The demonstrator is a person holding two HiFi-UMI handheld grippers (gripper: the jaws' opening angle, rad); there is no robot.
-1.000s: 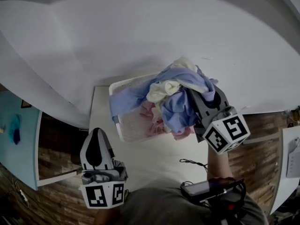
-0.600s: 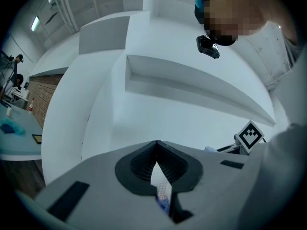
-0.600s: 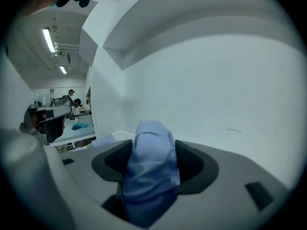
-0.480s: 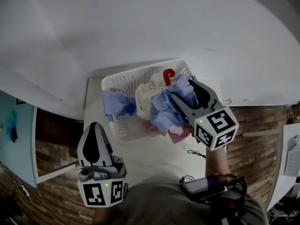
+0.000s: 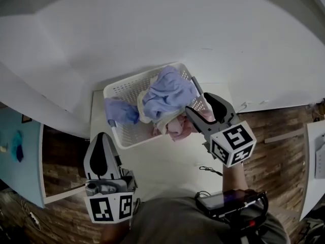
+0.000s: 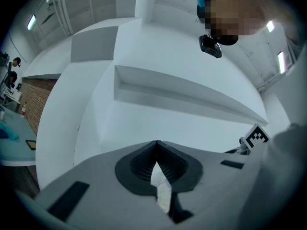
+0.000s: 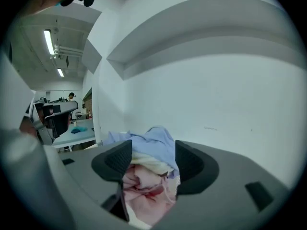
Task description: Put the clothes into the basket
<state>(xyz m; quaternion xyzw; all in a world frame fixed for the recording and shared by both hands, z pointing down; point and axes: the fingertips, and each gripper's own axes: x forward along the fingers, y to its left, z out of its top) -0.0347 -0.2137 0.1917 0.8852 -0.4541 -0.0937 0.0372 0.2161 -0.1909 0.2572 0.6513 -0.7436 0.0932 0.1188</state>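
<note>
Clothes (image 5: 167,93) lay heaped in the basket (image 5: 129,88); right gripper (image 5: 197,103) gaped, released, over its near rim; left gripper (image 5: 102,139) stayed outside it, clenched.

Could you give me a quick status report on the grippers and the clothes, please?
Left gripper shut, empty. Right gripper open at the basket rim. Clothes piled in the basket. Nothing in the way.

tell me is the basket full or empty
Full. Blue, cream and pink clothes heap above the rim of the white basket, and one blue piece hangs over a side wall.
</note>
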